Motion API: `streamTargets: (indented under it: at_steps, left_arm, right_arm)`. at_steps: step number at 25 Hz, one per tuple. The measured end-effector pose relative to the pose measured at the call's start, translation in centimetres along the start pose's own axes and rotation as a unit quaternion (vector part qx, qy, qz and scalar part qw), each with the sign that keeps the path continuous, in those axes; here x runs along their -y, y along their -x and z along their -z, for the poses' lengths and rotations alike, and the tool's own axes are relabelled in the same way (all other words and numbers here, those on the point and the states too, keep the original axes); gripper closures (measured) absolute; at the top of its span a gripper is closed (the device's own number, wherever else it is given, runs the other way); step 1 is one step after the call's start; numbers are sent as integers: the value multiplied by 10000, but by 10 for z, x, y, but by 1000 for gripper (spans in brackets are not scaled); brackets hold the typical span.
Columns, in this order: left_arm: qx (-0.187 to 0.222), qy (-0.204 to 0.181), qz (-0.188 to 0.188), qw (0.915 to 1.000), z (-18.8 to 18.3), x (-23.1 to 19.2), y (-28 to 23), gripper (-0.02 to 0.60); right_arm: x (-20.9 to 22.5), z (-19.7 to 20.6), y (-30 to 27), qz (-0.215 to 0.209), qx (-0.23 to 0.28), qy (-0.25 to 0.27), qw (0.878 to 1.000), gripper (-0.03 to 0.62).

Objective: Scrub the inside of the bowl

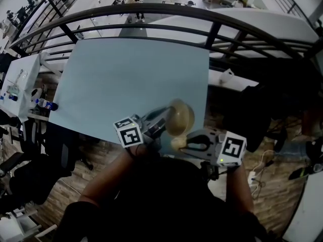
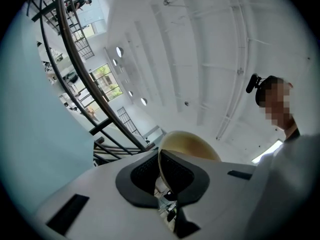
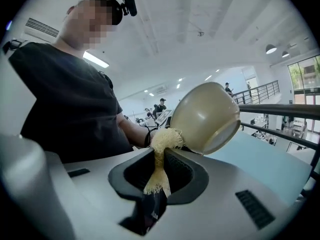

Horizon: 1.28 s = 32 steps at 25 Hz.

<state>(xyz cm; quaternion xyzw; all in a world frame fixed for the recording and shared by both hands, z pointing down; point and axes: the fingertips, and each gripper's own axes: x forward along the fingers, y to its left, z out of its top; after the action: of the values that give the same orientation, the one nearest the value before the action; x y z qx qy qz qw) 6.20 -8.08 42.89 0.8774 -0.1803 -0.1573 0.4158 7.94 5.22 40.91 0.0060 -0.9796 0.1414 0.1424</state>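
I am holding the bowl [image 3: 207, 116] up in the air with my left gripper [image 2: 161, 166], its fingers clenched on the rim, one inside the wall and one outside. My right gripper [image 3: 161, 165] is grasping a pale fibrous scrubber [image 3: 163, 143], fingers pinched tight on its stem so the tuft is sticking out toward the bowl. The tabletop [image 1: 126, 74] is lying below the bowl, with its near edge about underneath.

As I judge it, the scrubbing proper is not yet happening. The tuft is sitting at the bowl's outer wall, and the mouth is facing away from it. I am probably lining the two up; getting the scrubber over the rim and working round the inside is all left to do.

Whether the tuft is touching the bowl I cannot tell. The inside is showing only at a slant, so I am not seeing whether it is clean, wet or soiled. In the head view my arms and body are covering everything below the bowl.
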Motion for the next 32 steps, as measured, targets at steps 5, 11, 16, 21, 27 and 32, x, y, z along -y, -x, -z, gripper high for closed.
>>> streamTargets:
  at_steps: [5, 11, 16, 21, 27, 32]
  left_arm:
    - [-30, 158, -97, 9998, 8, -10, 7, 574]
    - [-79, 112, -119, 9998, 15, -11, 12, 574]
    - [-49, 128, -225, 9997, 7, -21, 22, 574]
    - [61, 142, -318, 9994, 1, -32, 32, 574]
    - [153, 214, -353, 9990, -2, -38, 39, 574]
    - [214, 327, -446, 9982, -3, -47, 43, 574]
  right_arm:
    - [8, -17, 23, 226, 373, -36, 9990, 530]
    - [25, -30, 37, 534, 455, 59, 9975, 530]
    - [47, -33, 34, 917, 557, -35, 9942, 530]
    - [80, -29, 36, 1419, 1077, -295, 9836, 530]
    - [106, -18, 29, 1592, 1302, -678, 9763, 530]
    - [119, 0, 4, 1480, 1267, -1061, 9751, 530]
